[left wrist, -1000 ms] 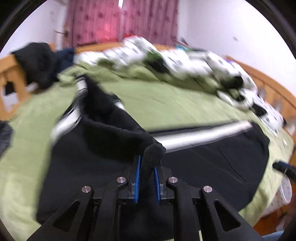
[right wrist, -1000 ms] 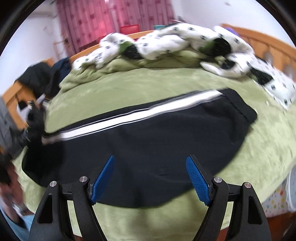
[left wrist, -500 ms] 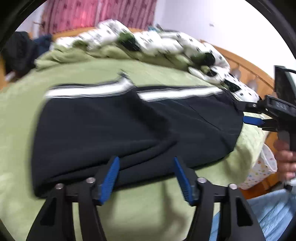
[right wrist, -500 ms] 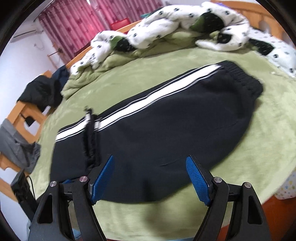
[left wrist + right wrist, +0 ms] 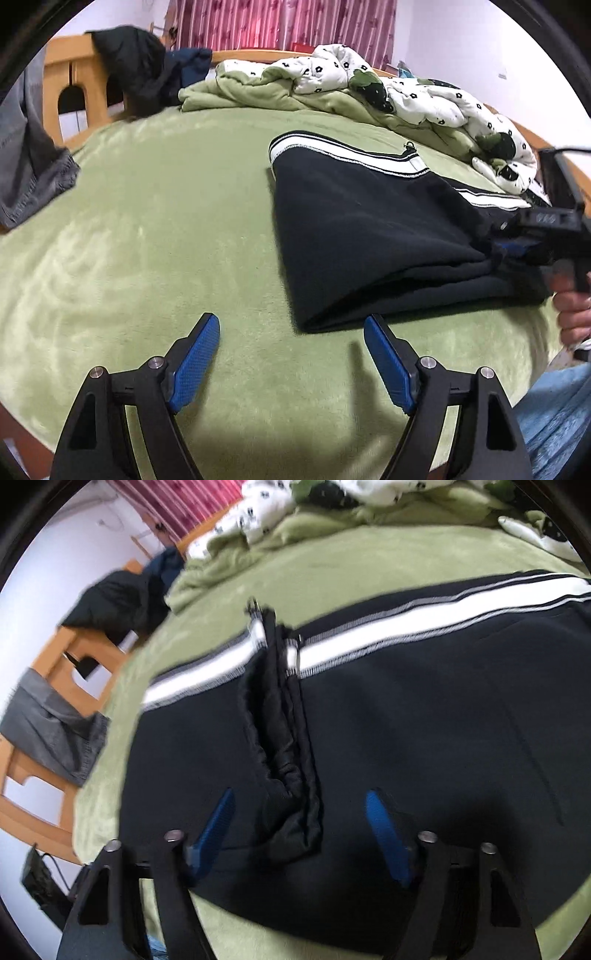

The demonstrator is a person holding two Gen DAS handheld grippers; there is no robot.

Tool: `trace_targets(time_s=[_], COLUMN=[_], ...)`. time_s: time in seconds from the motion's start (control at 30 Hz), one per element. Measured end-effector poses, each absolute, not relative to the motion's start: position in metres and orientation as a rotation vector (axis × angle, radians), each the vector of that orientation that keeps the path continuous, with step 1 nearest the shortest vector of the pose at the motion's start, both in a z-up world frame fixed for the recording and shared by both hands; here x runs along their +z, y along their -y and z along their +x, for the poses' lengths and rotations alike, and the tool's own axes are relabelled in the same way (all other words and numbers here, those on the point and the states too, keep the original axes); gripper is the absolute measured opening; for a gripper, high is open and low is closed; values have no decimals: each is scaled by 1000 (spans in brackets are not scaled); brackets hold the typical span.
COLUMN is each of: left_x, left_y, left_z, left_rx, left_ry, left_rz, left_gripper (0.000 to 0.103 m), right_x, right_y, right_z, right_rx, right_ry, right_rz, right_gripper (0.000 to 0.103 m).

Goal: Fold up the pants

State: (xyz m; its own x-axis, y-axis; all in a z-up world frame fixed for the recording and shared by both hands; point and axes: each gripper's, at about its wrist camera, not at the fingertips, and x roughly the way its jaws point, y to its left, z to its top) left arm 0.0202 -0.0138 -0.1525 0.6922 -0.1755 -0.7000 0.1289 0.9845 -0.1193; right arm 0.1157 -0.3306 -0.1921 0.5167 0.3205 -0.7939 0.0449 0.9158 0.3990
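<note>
The wide bed under its green plush blanket [image 5: 155, 229] carries the black fleece track pants with white side stripes [image 5: 369, 229], folded once across near its front edge; soft, limp and fairly thick, they should be taken at the doubled edge or hem corners. The rumpled white spotted quilt [image 5: 436, 99] lies well behind, blocking nothing. The left claw [image 5: 291, 363] has just been opening and hangs released over bare blanket, while the right claw [image 5: 300, 834], just closing, straddles the bunched hems [image 5: 291, 775] without pinching them.

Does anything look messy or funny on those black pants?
Yes. The pants are folded over, but the folded-over cuff end lies bunched and wrinkled across the middle rather than flat, and its white stripe sits a little off from the white stripe underneath. Otherwise the fold looks neat.
</note>
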Motion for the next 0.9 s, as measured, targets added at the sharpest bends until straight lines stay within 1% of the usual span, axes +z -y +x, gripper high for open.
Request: trace_targets(time_s=[0.1, 0.27, 0.3, 0.33, 0.43, 0.47, 0.5, 0.53, 0.57, 0.63, 0.73, 0.83, 0.9], left_x=[-157, -167, -168, -168, -164, -162, -162, -165, -168, -169, -164, -163, -164], left_y=[19, 47, 49, 48, 31, 23, 17, 12, 10, 6, 7, 13, 21], left_z=[29, 51, 53, 56, 55, 51, 46, 43, 43, 40, 39, 44, 43], left_rx=[-205, -192, -177, -162, -94, -66, -58, -72, -80, -93, -107, -153, -135], left_ry=[-796, -805, -805, -801, -768, -745, -728, -738, -755, -757, -770, -796, -792], left_rz=[-85, -29, -29, -40, -89, -89, -88, -83, -83, -93, -98, -104, -69], left_gripper=[79, 79, 81, 81, 81, 81, 81, 81, 79, 78, 78, 78, 78], right_x=[-194, -198, -199, -201, -204, -204, -203, -202, -201, -197, -182, -170, -175], right_y=[327, 313, 309, 304, 290, 288, 287, 290, 294, 309, 329, 348, 364], right_z=[120, 129, 131, 134, 135, 133, 132, 130, 129, 125, 105, 80, 72], right_rx=[161, 167, 161, 154, 120, 110, 104, 103, 120, 160, 201, 198, 159], right_ry=[-1004, -1014, -1013, -1010, -975, -961, -950, -941, -938, -940, -885, -818, -828], right_rz=[373, 377, 364, 346, 288, 268, 257, 269, 302, 404, 487, 496, 500], right_gripper=[61, 61, 62, 64, 65, 62, 49, 32, 25, 21, 20, 19, 19])
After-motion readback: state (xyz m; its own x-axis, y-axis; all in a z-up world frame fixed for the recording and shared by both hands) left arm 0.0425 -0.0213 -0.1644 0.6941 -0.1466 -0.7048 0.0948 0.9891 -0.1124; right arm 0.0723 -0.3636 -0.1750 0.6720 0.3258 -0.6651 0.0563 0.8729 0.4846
